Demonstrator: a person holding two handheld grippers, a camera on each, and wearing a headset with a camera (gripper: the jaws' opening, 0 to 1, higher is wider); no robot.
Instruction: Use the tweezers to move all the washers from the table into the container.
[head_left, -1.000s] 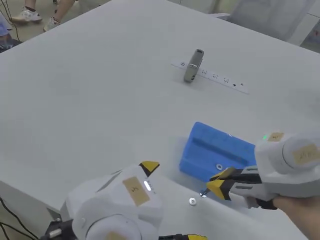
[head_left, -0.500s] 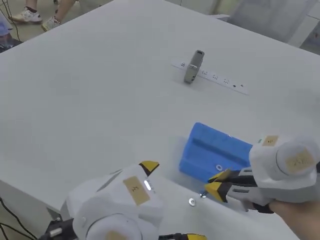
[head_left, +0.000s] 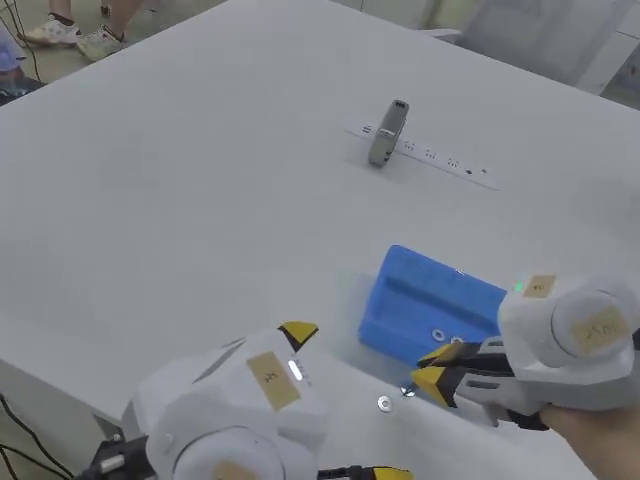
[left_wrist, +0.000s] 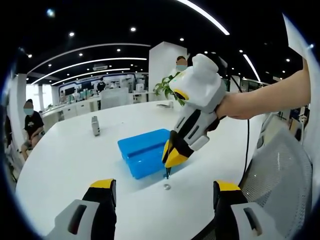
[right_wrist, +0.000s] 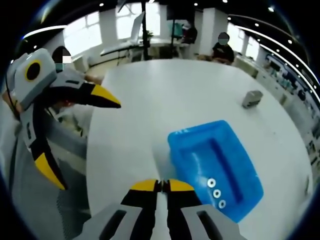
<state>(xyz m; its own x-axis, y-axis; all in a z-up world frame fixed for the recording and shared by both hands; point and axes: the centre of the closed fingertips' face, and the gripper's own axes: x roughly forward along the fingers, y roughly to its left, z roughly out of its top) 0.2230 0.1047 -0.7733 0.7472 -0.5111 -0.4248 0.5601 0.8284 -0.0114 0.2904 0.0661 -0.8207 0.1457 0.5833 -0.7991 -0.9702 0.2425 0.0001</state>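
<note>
One small metal washer (head_left: 385, 403) lies on the white table (head_left: 200, 180) just in front of the blue container (head_left: 430, 295). My right gripper (head_left: 432, 372) is shut on the tweezers (head_left: 407, 390), whose tip points down close beside the washer (left_wrist: 166, 187). In the right gripper view its jaws (right_wrist: 162, 187) are pressed together, and the container (right_wrist: 200, 150) holds three washers (right_wrist: 217, 193). My left gripper (left_wrist: 165, 186) stands wide open with nothing in it, low at the near table edge (head_left: 340, 403), facing the washer and container (left_wrist: 145, 150).
A grey device (head_left: 387, 130) stands on a white power strip (head_left: 430, 155) farther back on the table. A mesh office chair (left_wrist: 280, 170) is by the table's near side. People sit and stand beyond the far edge.
My right gripper has shifted slightly left and lower with the tweezers, staying by the washer. The left gripper and the washer have not moved.
</note>
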